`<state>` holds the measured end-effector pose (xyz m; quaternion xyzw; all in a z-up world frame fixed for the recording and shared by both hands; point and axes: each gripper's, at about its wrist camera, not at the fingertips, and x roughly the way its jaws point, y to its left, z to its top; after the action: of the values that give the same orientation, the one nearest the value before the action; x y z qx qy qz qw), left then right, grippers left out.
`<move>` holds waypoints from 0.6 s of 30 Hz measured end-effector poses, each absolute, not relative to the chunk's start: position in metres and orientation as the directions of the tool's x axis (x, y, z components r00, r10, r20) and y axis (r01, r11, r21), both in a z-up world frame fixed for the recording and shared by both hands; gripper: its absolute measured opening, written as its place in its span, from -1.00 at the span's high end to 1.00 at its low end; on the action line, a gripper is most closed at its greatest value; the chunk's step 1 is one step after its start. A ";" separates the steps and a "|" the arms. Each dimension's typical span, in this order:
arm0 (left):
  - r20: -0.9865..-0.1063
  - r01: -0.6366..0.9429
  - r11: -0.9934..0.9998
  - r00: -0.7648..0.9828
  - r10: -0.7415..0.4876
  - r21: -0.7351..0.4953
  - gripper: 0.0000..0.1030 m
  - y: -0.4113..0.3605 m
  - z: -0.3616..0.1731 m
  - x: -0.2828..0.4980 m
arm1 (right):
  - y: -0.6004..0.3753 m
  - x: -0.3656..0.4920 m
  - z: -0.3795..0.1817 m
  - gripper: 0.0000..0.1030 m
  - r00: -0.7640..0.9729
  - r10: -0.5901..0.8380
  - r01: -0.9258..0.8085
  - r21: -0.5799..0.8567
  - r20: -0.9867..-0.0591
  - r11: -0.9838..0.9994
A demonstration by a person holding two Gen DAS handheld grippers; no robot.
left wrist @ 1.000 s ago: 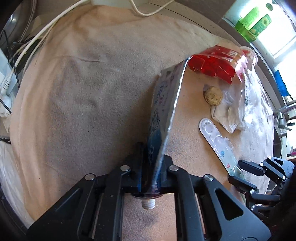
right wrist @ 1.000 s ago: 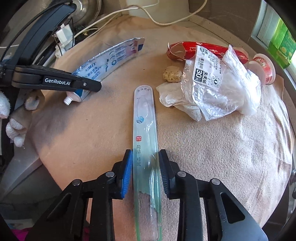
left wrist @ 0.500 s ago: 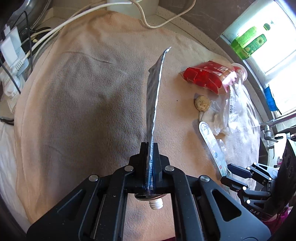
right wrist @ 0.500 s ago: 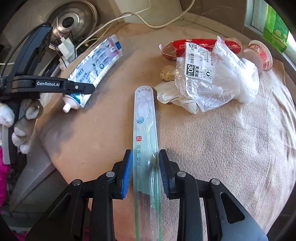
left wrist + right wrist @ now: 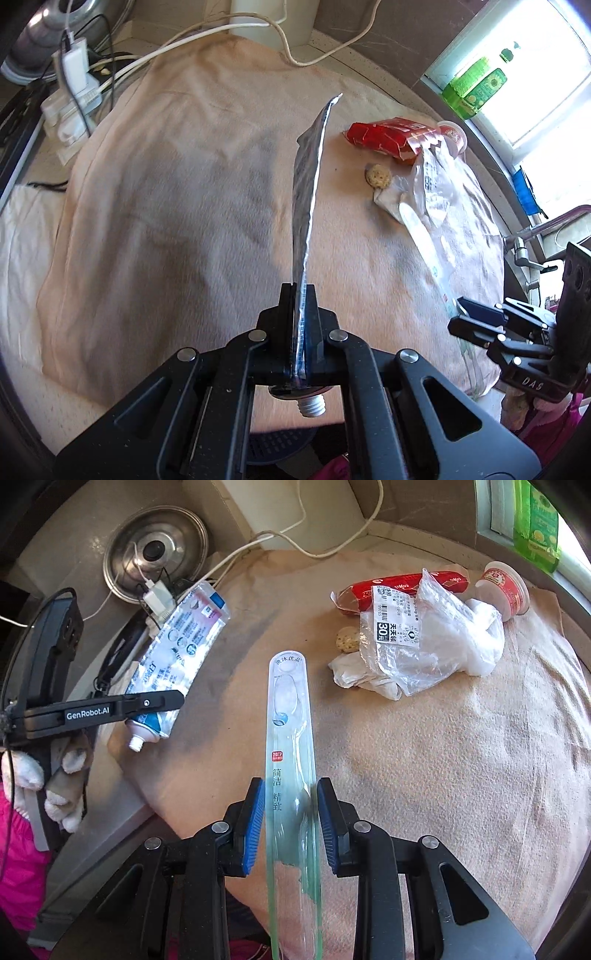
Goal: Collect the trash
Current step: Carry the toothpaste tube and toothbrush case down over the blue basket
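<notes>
While the left gripper [image 5: 301, 332] has its fingers pressed flat on a squeezed toothpaste tube [image 5: 308, 192], the tube is held raised off the table's left edge, presumably for disposal. A clear toothbrush case [image 5: 290, 746] is straddled by the right gripper [image 5: 291, 823]; whether it is pinched cannot be told. Wrappers [image 5: 417, 642] are left at the far right corner.

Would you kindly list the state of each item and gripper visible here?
Left gripper: jaws shut on the tube.
Flattened white-and-blue toothpaste tube: capless, lifted off the cloth.
Right gripper: jaws around the case; contact unclear.
Long clear plastic toothbrush case: between those jaws; whether lifted is unclear.
Red snack wrapper: torn open, lying flat.
Clear plastic bag: crumpled.
Small red-and-white cup: tipped on its side.
</notes>
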<state>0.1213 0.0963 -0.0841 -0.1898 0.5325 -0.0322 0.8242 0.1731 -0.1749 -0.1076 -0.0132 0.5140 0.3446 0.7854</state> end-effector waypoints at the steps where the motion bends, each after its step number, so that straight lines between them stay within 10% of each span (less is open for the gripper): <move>1: -0.868 -0.154 0.927 0.430 -0.249 -0.342 0.96 0.095 -0.084 0.116 | -0.176 0.170 -0.106 0.48 0.233 0.534 -0.555 0.339 -0.813 0.759; 18: -0.879 -0.198 0.927 0.429 -0.209 -0.318 0.96 0.088 -0.093 -0.002 | -0.160 0.109 -0.106 0.48 0.165 0.595 -0.567 0.418 -0.787 0.710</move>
<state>-0.0017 0.0882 -0.0933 -0.1906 0.5341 -0.0035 0.8236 0.1086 -0.1599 -0.1058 0.0131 0.5222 0.3808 0.7630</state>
